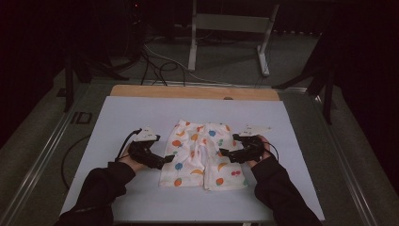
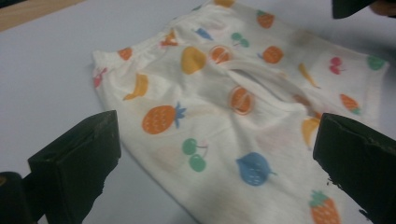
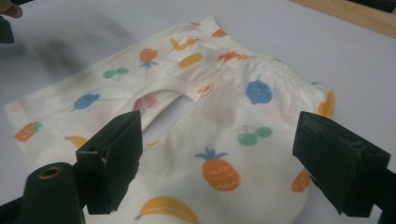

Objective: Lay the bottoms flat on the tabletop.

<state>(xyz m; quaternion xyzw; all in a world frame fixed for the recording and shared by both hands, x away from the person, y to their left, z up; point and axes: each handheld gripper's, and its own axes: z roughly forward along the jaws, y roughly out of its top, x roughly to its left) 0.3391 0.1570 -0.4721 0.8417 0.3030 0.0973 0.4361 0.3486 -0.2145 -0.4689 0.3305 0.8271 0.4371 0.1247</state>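
Note:
A small pair of white shorts (image 1: 202,155) printed with coloured fruit lies flat on the white table sheet (image 1: 141,113), waistband toward the far side, legs toward me. My left gripper (image 1: 168,158) sits at the shorts' left edge, jaws wide apart with nothing between them; in the left gripper view the shorts (image 2: 243,112) spread just beyond the gripper (image 2: 219,158). My right gripper (image 1: 222,153) rests at the right edge, also open and holding nothing. In the right gripper view the shorts (image 3: 205,121) lie beneath and beyond that gripper (image 3: 219,163).
The sheet covers a wooden tabletop whose bare strip (image 1: 193,92) shows at the far edge. Beyond stand a metal frame (image 1: 230,33) and cables (image 1: 155,66) on the floor. Metal rails (image 1: 42,150) run along both table sides. Bare sheet surrounds the shorts.

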